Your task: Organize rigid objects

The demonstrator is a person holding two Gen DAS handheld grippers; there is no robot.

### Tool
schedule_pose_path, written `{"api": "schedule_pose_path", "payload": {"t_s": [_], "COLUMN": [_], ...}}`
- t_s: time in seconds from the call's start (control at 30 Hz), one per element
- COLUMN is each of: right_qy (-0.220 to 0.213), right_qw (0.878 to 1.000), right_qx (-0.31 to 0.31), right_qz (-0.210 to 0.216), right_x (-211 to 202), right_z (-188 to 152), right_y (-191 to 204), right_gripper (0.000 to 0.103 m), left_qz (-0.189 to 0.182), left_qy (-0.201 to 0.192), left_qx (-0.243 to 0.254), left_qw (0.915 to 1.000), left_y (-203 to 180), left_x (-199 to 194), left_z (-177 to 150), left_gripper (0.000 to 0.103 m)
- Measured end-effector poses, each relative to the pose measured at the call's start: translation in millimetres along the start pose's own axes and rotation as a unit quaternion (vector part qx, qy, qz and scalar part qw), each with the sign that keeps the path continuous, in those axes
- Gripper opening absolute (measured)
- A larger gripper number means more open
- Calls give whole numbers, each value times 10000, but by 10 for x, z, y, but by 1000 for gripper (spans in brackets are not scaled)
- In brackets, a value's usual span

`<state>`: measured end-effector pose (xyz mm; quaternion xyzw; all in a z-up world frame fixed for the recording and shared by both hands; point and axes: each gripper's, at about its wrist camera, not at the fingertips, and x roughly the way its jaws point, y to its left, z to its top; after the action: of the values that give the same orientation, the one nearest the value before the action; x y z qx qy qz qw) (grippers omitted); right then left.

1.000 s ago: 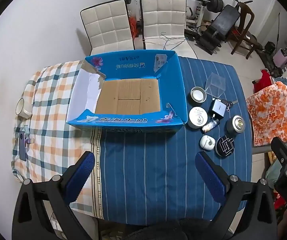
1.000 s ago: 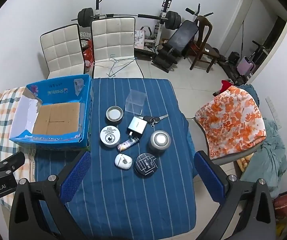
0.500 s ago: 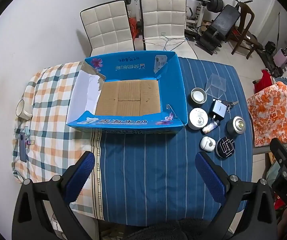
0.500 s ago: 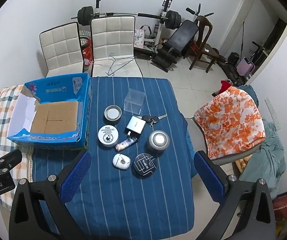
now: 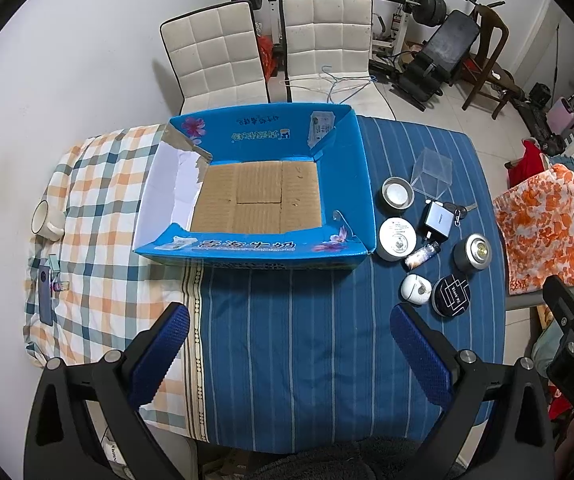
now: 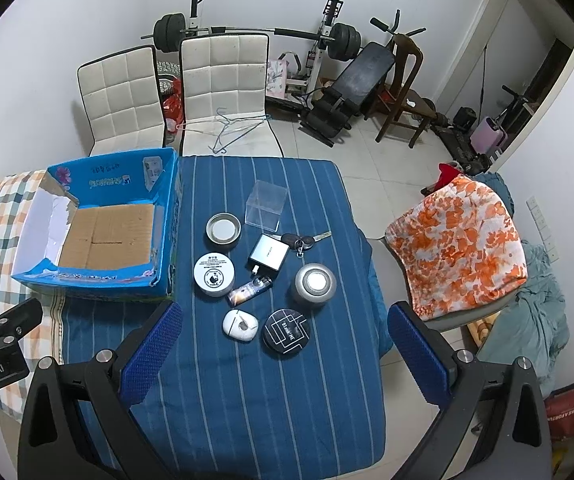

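Resting items: black round case [image 6: 285, 333], white pod [image 6: 240, 325], silver tin [image 6: 315, 282], charger [image 6: 268, 253] cluster toward the bench's right edge.
Box: blue carton [image 6: 167, 216], open, beside them.
Left gripper [image 5: 287, 350]: jaws spread, empty.
Right gripper [image 6: 283, 354]: jaws spread, empty.

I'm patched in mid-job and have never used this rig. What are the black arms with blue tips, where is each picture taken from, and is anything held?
They are handheld grippers, one per hand, each carrying a fisheye camera that looks along its fingers. One picture looks past the left gripper, the other past the right gripper. Both are open and hold nothing. On the striped tablecloth sit an empty blue box and a cluster of small items: tins, a charger, keys, and a clear cube.
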<state>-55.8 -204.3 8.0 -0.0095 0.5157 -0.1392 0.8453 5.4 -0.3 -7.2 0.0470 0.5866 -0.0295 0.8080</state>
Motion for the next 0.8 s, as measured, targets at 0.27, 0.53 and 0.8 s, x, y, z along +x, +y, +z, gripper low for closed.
{"api": "schedule_pose_path", "payload": {"t_s": [0.27,0.53,0.8], "right_qy": [0,-37,-95], "right_qw": [10000,10000,9999], "right_qx": [-23,-37,-66], "right_qz": [-32,-49,-13], "right_x": [-23,-26,-47], "right_z": [14,25,29], "right_y": [4,30,60], "right_gripper": [103,103,103], "left_qz": [-29,-26,-19], "left_qy": [12,-31,-55], "left_qx": [-32,-93,-133], "left_qw": [10000,9999,9999], "left_y": [19,97,134], "left_x": [5,-19,-54], "left_z": [17,-16,-28], "left_gripper": [103,103,103]}}
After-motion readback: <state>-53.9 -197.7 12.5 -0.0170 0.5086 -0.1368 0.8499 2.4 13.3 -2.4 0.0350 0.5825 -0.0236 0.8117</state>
